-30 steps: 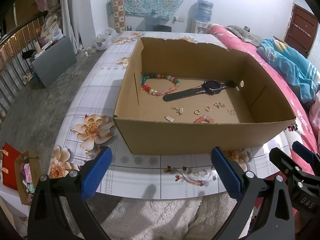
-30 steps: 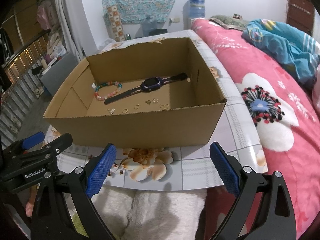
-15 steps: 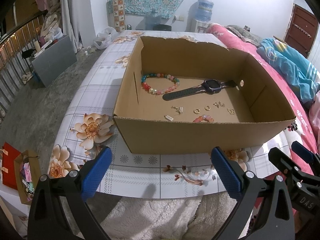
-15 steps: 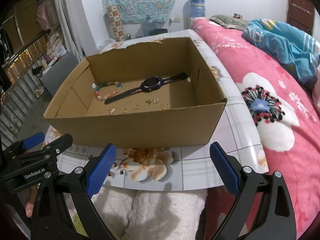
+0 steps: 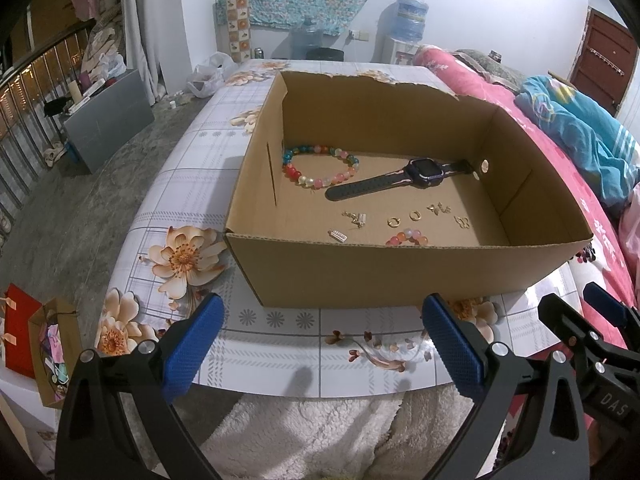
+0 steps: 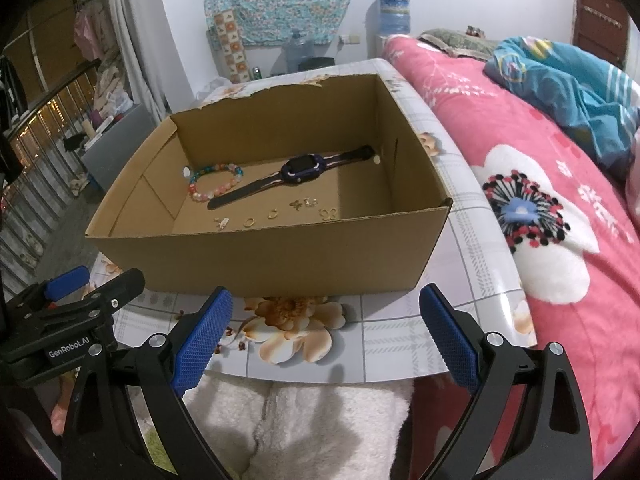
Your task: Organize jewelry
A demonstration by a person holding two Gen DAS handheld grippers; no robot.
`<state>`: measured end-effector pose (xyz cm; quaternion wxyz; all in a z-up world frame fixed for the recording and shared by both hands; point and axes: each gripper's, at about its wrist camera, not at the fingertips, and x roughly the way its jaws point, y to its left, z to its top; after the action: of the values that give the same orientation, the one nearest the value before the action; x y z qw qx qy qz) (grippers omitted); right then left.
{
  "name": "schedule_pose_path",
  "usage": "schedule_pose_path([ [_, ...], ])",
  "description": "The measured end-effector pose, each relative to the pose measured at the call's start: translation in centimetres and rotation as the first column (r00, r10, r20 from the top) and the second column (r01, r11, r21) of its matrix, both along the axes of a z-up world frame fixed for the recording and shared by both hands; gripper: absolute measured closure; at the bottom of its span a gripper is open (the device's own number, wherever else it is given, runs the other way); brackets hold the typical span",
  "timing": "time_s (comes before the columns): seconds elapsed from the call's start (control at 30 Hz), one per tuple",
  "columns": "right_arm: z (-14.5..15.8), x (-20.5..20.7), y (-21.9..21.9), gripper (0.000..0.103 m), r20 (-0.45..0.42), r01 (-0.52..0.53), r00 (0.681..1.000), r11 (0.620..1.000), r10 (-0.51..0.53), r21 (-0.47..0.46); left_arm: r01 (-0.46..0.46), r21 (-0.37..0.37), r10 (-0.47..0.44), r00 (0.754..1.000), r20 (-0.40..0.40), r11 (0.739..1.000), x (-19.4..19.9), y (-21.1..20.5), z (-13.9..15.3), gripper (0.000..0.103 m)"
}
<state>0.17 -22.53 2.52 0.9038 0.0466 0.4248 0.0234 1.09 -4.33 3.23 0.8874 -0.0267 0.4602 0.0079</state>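
Two grippers hover with jaws spread wide and empty at the near edge of a floral table [image 5: 224, 168], facing an open cardboard box [image 5: 400, 268]. From the left gripper [image 5: 322, 340], the watch [image 5: 400, 178] lies at about 1 o'clock on the box floor, its strap running from 8 o'clock to 2 o'clock. A bead bracelet [image 5: 320, 166] sits just left of it. From the right gripper [image 6: 324, 334], the watch [image 6: 294, 174] lies near 12 o'clock, with small gold earrings [image 6: 274, 214] nearer, making either arm a fair candidate.
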Motion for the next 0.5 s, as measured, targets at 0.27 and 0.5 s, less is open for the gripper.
schedule_pose_path([
  [0.27,-0.11,0.05,0.05,0.013,0.000,0.000,1.000,1.000,0.000,0.003,-0.003,0.001,0.003,1.000,-0.003,1.000,-0.06,0.04,-0.15,0.006],
  [0.5,-0.13,0.03,0.06,0.013,0.002,0.002,1.000,1.000,-0.002,0.007,-0.004,0.006,0.004,1.000,0.001,1.000,-0.09,0.00,-0.15,0.006],
])
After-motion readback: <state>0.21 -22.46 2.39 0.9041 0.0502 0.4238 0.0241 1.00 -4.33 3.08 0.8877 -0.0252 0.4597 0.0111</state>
